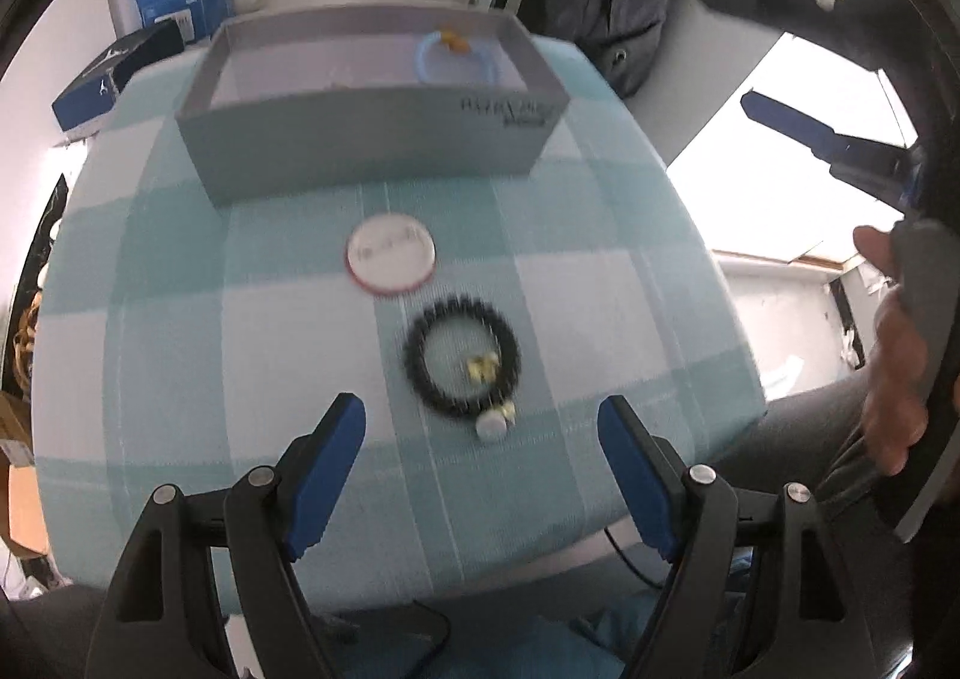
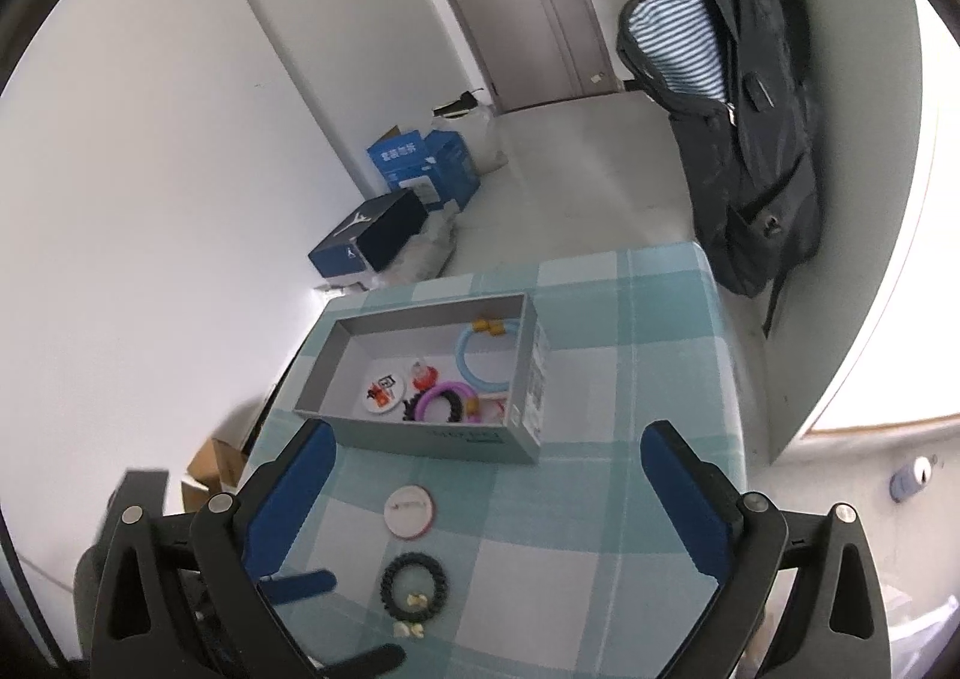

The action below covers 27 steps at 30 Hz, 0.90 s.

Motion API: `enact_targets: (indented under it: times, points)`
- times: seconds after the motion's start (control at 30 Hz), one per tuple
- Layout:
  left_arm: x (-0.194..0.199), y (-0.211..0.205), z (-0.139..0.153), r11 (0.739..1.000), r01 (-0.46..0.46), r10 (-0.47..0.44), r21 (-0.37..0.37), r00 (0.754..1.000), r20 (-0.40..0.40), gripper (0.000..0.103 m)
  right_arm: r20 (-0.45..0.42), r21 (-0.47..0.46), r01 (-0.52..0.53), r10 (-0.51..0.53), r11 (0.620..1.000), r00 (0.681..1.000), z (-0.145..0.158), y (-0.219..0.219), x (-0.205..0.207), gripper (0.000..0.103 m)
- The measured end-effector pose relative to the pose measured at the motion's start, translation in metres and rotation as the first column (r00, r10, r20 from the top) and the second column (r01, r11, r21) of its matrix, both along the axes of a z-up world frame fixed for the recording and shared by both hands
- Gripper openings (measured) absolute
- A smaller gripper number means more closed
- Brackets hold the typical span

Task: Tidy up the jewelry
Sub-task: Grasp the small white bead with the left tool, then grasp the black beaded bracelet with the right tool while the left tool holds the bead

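Note:
A black beaded bracelet [image 1: 459,364] with small gold charms lies on the checked cloth, just ahead of my open, empty left gripper [image 1: 480,469]. It also shows in the right wrist view [image 2: 414,584]. A round white badge with a red rim [image 1: 390,253] [image 2: 408,510] lies beyond it. A grey open box [image 1: 372,138] [image 2: 420,439] stands farther back and holds a light blue ring [image 2: 483,358], a purple ring [image 2: 447,400], a white badge and other small pieces. My right gripper [image 2: 486,505] is open and empty, high above the table.
The table [image 2: 648,367] is covered in a teal and white checked cloth. Blue cardboard boxes [image 2: 420,168] and a dark shoe box [image 2: 372,235] sit on the floor by the wall. A dark jacket [image 2: 738,96] hangs at the right.

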<state>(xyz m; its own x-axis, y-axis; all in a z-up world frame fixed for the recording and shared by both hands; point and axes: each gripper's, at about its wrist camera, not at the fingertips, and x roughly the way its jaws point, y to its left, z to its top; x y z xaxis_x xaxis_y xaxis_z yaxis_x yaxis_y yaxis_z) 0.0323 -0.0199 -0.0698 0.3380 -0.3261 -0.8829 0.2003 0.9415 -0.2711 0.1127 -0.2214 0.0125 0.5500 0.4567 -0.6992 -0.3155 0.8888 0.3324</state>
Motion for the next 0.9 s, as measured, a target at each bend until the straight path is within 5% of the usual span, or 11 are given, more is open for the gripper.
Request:
enact_targets:
  times: [0.27,0.33,0.4,0.43,0.73,0.9]
  points:
    - [-0.006,-0.007,-0.01,0.999,-0.018,0.019,0.03,0.999,-0.03,0.076,0.013,-0.008,-0.012,0.012,1.0,1.0,0.001,-0.003,-0.009,0.103]
    - [-0.008,-0.009,-0.007,0.999,-0.011,0.011,0.037,1.0,-0.009,0.065,0.019,-0.011,-0.021,0.021,1.0,1.0,0.002,-0.003,-0.012,0.103]
    - [-0.01,-0.012,-0.007,0.998,0.002,-0.002,0.062,1.0,0.001,0.03,0.024,-0.017,-0.025,0.026,1.0,0.999,0.003,-0.003,-0.014,0.103]
    - [-0.011,-0.015,-0.008,0.997,0.012,-0.012,0.077,1.0,0.002,0.024,0.027,-0.02,-0.026,0.027,0.999,0.999,0.004,-0.003,-0.016,0.103]
    - [-0.012,-0.034,-0.014,0.988,0.027,-0.028,0.151,1.0,0.002,0.01,0.057,-0.011,-0.012,0.013,1.0,0.998,0.011,-0.016,-0.025,0.103]
    - [-0.01,-0.03,-0.013,0.991,0.026,-0.026,0.129,1.0,-0.002,0.006,0.055,-0.017,-0.005,0.006,1.0,0.998,0.01,-0.022,-0.027,0.103]
